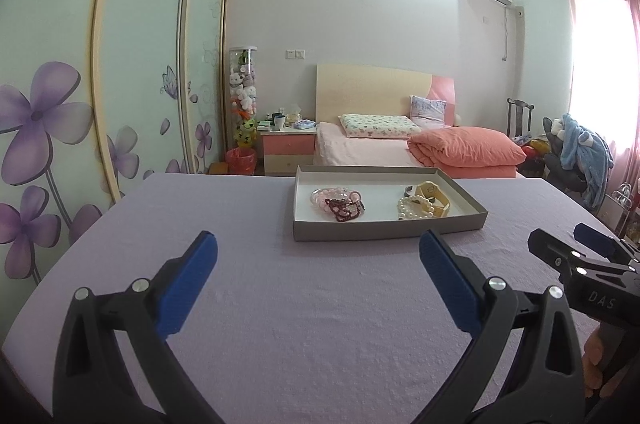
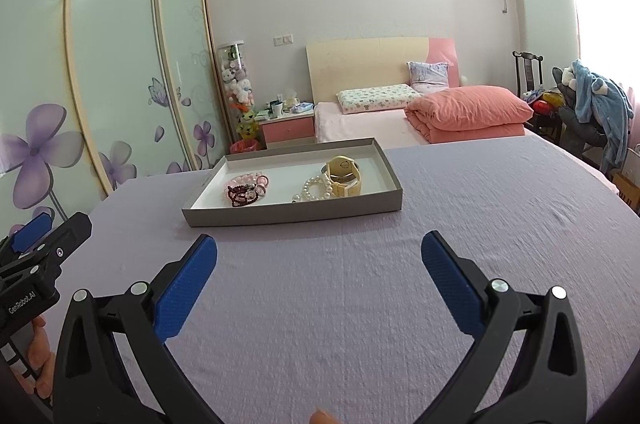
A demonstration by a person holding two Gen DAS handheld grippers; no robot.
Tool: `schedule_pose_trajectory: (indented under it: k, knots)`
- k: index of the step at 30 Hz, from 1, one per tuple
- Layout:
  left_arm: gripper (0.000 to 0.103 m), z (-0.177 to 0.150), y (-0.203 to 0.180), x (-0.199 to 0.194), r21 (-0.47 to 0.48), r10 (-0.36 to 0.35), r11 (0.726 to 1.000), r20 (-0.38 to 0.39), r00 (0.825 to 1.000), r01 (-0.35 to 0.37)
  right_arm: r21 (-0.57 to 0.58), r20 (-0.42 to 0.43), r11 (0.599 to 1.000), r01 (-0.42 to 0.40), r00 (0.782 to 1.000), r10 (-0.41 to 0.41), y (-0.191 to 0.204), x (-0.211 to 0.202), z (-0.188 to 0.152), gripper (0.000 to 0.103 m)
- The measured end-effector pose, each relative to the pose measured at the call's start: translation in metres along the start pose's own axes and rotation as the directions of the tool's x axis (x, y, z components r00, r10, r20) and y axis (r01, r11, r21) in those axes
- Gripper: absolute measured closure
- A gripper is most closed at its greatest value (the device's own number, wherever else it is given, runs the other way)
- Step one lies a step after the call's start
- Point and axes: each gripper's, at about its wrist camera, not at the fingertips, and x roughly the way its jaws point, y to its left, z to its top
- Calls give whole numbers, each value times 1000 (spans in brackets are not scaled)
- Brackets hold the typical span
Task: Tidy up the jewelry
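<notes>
Left tongs point(image 1: 318, 256) and right tongs point(image 2: 319, 256) both spread, empty, low over lilac surface point(image 1: 320, 304). Grey tray point(image 1: 390, 224), frame centre, holds pink beads point(image 1: 334, 196), dark red beads point(image 1: 346, 210), pearl bracelet point(image 1: 416, 207), yellow watch point(image 1: 434, 196). Bed point(image 1: 360, 148) behind.

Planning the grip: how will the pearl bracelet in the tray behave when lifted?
The pearl bracelet lies coiled in loose loops, so it will probably droop floppily. Its round, glossy beads look slippery. It touches the yellow watch, which might get nudged.
</notes>
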Motion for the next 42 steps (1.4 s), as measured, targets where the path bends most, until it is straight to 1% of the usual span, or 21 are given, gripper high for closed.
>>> schedule_pose_trajectory:
  k: [25, 42]
  knots:
    - [4, 3, -3, 3, 8, -4, 1000, 6, 1000, 4, -4, 5, 1000, -12, 1000, 12, -1, -4, 6, 2]
    - [4, 1, -4, 5, 12, -6, 1000, -4, 1000, 6, -7, -5, 1000, -20, 1000, 20, 4, -1, 6, 2]
